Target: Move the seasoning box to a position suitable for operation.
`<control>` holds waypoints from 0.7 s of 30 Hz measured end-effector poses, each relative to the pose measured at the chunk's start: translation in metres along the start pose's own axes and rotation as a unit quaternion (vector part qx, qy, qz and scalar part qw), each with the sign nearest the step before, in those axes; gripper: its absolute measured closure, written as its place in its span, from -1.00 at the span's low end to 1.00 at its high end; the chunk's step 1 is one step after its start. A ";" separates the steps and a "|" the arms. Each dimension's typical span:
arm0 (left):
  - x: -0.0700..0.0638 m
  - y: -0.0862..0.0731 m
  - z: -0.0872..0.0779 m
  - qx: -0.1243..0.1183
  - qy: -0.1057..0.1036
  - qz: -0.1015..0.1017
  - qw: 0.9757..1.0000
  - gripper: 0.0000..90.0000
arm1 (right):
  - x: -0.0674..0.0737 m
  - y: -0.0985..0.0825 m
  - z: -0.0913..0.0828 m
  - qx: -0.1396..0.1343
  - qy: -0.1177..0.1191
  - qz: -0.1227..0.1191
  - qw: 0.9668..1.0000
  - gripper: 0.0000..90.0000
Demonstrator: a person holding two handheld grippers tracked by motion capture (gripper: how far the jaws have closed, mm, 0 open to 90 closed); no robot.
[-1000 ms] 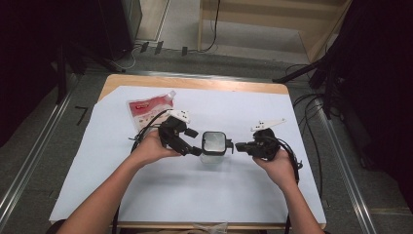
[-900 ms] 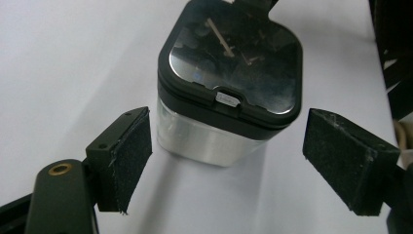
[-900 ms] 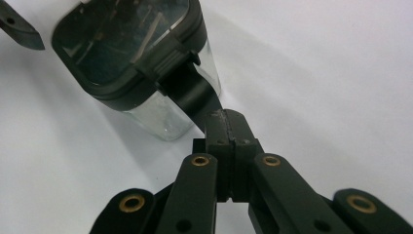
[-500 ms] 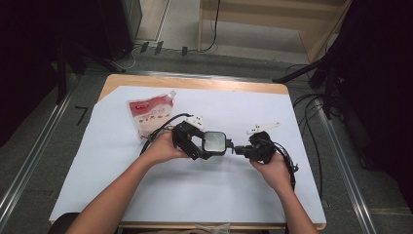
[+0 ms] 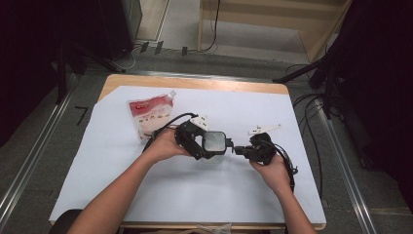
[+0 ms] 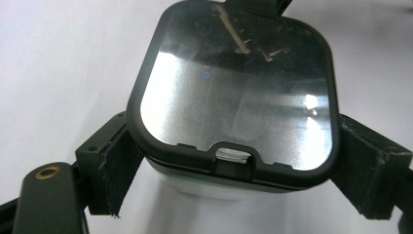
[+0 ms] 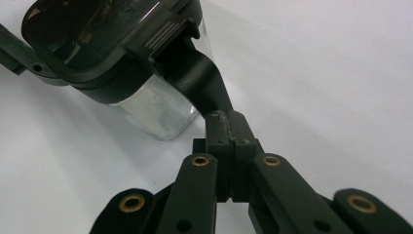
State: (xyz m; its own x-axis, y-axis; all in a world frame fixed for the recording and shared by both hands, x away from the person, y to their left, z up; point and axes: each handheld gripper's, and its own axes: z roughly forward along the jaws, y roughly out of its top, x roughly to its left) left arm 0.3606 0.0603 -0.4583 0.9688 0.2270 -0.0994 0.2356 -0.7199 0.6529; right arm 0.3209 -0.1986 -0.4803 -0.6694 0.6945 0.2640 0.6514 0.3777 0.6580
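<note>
Gripping a clear container with a black-framed lid (image 5: pixel 215 143) at mid-table, above the white sheet (image 5: pixel 122 161): left gripper (image 5: pixel 198 145) jaws clamped against opposite sides of the container body. Right gripper (image 5: pixel 242 150) jaws pinched together on the black lid tab (image 7: pixel 202 85) projecting from the container's side. Red-and-white spouted pouch (image 5: pixel 150 115) lying flat beyond the left hand (image 5: pixel 163 145), apart from the container.

pouch (image 5: pixel 152 113) print too small to read
</note>
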 end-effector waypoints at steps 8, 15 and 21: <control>-0.001 0.001 -0.006 -0.010 0.003 -0.002 1.000 -0.62 | 0.000 0.001 0.001 0.003 0.000 -0.001 1.000 1.00; 0.000 0.004 -0.008 -0.009 -0.008 -0.004 1.000 -0.60 | 0.005 0.002 0.003 0.005 0.004 -0.014 1.000 1.00; -0.002 0.004 -0.008 -0.005 -0.002 0.000 1.000 -0.60 | 0.005 0.010 -0.008 0.006 -0.010 -0.007 1.000 1.00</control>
State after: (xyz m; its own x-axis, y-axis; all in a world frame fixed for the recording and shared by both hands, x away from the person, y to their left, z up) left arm 0.3588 0.0625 -0.4494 0.9693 0.2236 -0.1026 0.2345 -0.7138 0.6599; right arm 0.3209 -0.1961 -0.4668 -0.6710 0.7015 0.2403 0.6467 0.3951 0.6524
